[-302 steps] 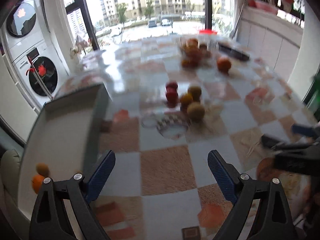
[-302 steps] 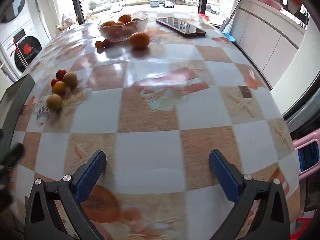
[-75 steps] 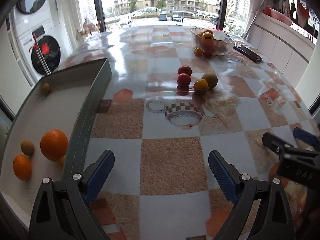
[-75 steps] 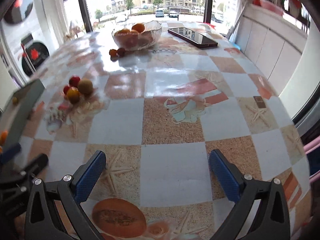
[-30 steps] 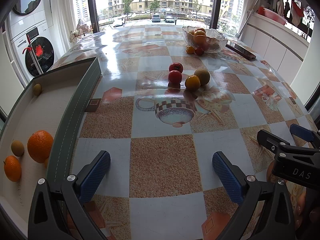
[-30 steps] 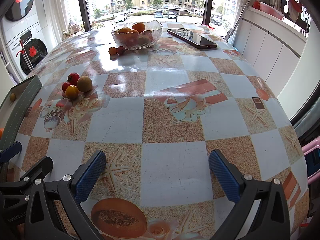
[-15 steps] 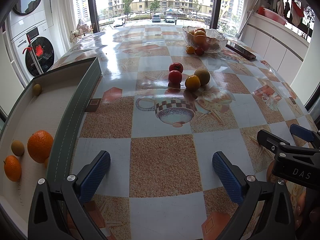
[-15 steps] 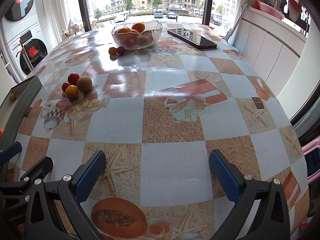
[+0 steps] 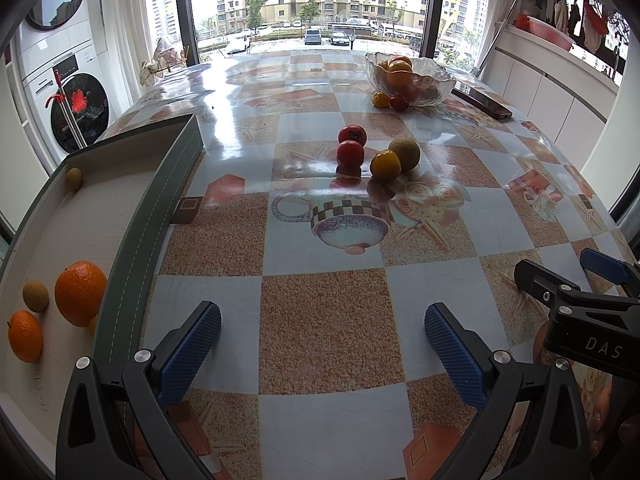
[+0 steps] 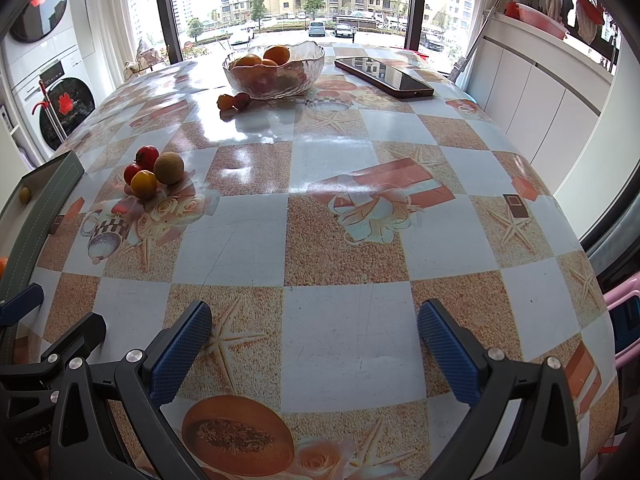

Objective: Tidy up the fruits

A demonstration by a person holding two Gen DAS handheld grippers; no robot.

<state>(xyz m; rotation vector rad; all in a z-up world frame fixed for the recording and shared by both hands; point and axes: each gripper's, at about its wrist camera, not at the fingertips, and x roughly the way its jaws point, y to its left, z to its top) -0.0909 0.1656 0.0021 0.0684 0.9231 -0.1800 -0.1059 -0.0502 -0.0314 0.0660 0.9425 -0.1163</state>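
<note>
Both claws released and carrying nothing: left gripper and right gripper hang low over bare tablecloth, jaws spread wide, near the front edge of the table.

Loose cluster at 12 o'clock from the left gripper: two red fruits, a yellow-orange fruit and a tan round fruit, touching or nearly so. From the right gripper they sit at 10 o'clock.

Tray at 9 o'clock of the left gripper already has a big orange, a small orange and small brownish fruits, so it looks like the drop target.

Glass bowl at the far end with two small fruits just outside it; phone beside it.

Left gripper is nearer both cluster and tray, so it's likely the one to pick next.
</note>
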